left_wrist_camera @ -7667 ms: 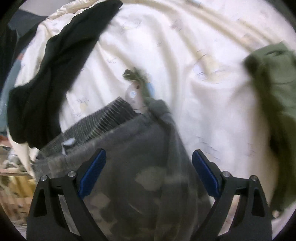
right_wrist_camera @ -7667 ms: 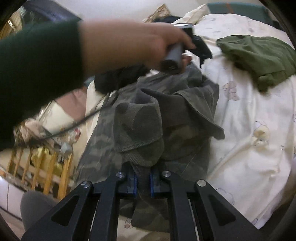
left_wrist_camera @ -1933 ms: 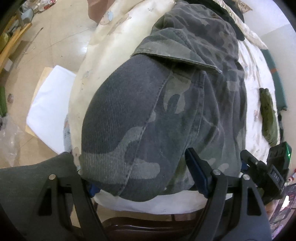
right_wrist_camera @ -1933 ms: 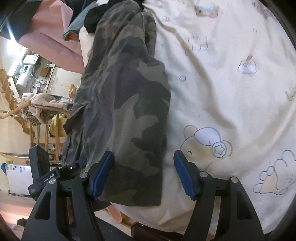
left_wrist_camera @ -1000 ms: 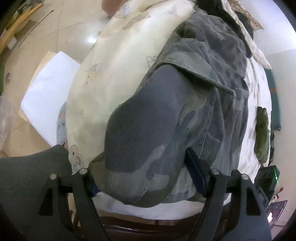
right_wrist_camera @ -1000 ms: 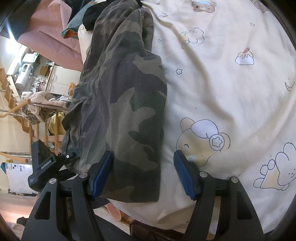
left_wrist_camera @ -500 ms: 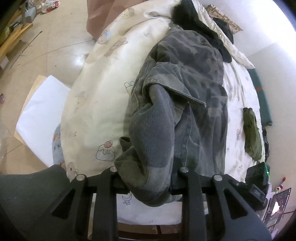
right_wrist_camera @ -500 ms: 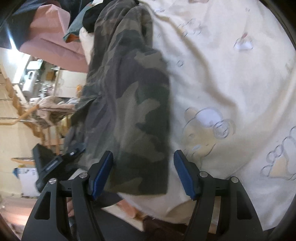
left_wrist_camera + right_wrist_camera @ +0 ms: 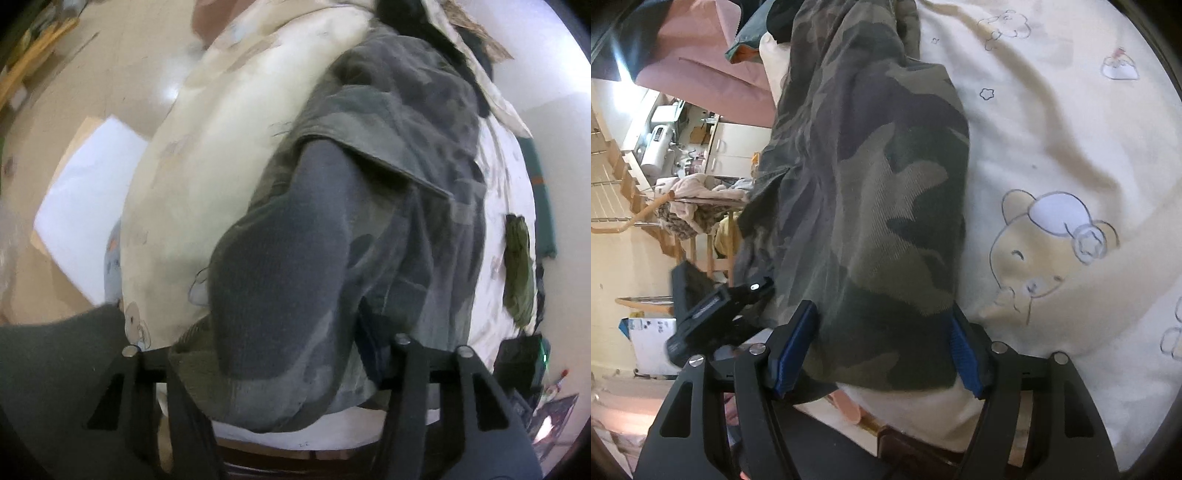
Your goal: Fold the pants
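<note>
The camouflage pants (image 9: pixel 369 184) lie lengthwise along the edge of a cream bed sheet (image 9: pixel 221 166). My left gripper (image 9: pixel 269 350) points steeply down at one leg end. Its jaws are opening, the bunched hem bulges between them and hides the pads. In the right wrist view the other leg (image 9: pixel 868 184) runs away from me over the bear-print sheet (image 9: pixel 1052 147). My right gripper (image 9: pixel 882 343) stands open astride that leg's hem, a blue pad at either side of the cloth. The left gripper's body (image 9: pixel 701 314) shows at the left there.
An olive green garment (image 9: pixel 519 269) lies further along the bed and a black one (image 9: pixel 406 14) at its far end. A white board (image 9: pixel 88 206) lies on the floor beside the bed. A pink cloth (image 9: pixel 701 66) and a wooden rack (image 9: pixel 665 221) stand beyond the bed's edge.
Half a second ago the left jaws were pinched on the pant hem; they now stand wider and the cloth fills the view. The right gripper has hardly moved.
</note>
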Tool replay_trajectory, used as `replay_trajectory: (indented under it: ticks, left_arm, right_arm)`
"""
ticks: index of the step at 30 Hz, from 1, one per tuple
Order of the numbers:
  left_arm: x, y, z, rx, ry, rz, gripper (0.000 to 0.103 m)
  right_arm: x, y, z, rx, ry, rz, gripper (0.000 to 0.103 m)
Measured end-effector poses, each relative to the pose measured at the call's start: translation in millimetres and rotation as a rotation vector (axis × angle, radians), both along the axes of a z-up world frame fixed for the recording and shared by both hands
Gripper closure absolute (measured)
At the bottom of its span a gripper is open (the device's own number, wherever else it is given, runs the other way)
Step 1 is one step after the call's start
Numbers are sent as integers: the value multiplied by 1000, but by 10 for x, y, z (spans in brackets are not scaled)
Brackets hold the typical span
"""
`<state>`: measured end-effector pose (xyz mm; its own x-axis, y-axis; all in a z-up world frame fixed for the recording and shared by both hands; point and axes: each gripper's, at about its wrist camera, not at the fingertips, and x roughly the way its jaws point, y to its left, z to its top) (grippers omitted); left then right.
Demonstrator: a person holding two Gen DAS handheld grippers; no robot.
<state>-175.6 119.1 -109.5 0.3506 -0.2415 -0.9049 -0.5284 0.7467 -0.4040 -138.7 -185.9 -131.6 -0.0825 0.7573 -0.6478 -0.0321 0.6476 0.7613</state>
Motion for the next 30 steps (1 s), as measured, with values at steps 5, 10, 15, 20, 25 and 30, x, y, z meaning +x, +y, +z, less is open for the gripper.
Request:
replay_trajectory:
  ticks: [5,10,15,20,25,30]
  left_arm:
    - [-40,-38,243,-26,-85,-27,80]
    - [-151,-91,858,-116,-274,-25,81]
    - [-212,-305,1861,-115,-481,-87,82]
    - [-251,-431,3091,-140,-716,-108,81]
    - [-57,-562,3979,-129,-800,-136,81]
    - [404,-576,4130,-167,-800,-150,81]
  right_arm:
    - [-55,24,100,-4,-47,-43,82]
    - [-91,-203,841,66,-254,-95,87]
    - [-42,-494,1996,168,-439,-121,88]
    - [-90,-712,3336,245,-653,-130,88]
    - [-74,-747,4392,215,-820,-149,88]
    - [230,-820,4711,175,-829,-183,88]
